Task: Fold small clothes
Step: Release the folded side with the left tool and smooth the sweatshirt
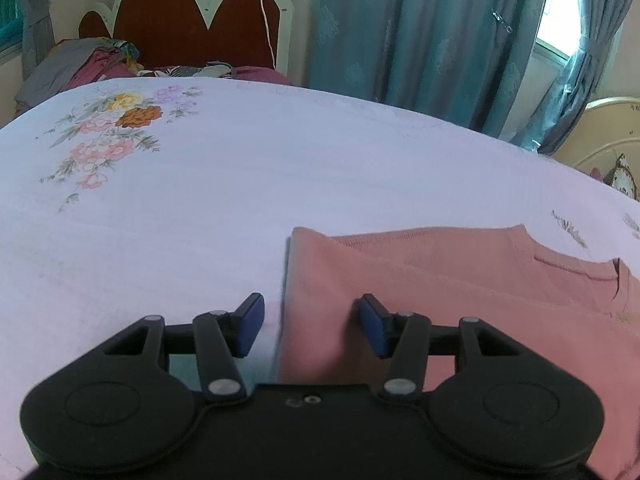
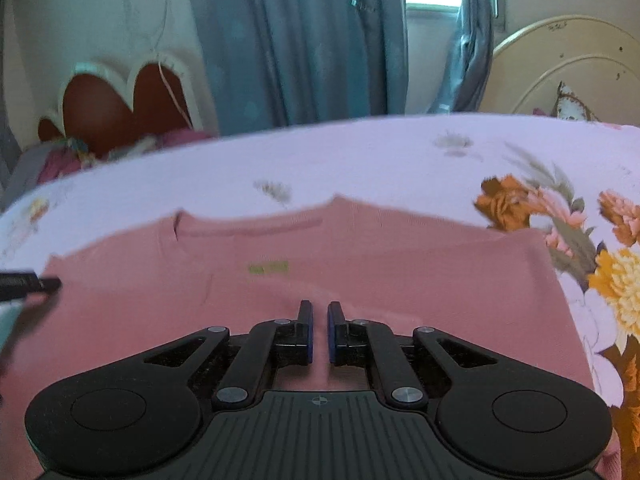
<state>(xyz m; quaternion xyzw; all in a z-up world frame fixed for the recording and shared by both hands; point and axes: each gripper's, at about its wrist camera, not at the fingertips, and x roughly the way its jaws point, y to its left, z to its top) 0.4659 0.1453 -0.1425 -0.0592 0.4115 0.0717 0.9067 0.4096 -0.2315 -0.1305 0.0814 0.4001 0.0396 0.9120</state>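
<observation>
A pink garment (image 1: 440, 280) lies flat and partly folded on the floral bed sheet (image 1: 200, 200). My left gripper (image 1: 312, 320) is open and straddles the garment's left edge, one finger over the sheet and one over the pink cloth. In the right wrist view the same garment (image 2: 360, 264) spreads wide, with a small green label (image 2: 268, 268) near its middle. My right gripper (image 2: 319, 320) hovers low over the garment's near part with its jaws almost together and only a narrow gap between them; nothing shows between them. A tip of the left gripper (image 2: 32, 282) shows at the left edge.
A red and white headboard (image 1: 192, 20) stands at the bed's far end with a pile of clothes (image 1: 92, 64) beside it. Blue curtains (image 1: 420, 32) and a window are behind the bed. A cream headboard (image 2: 568, 68) stands at the right.
</observation>
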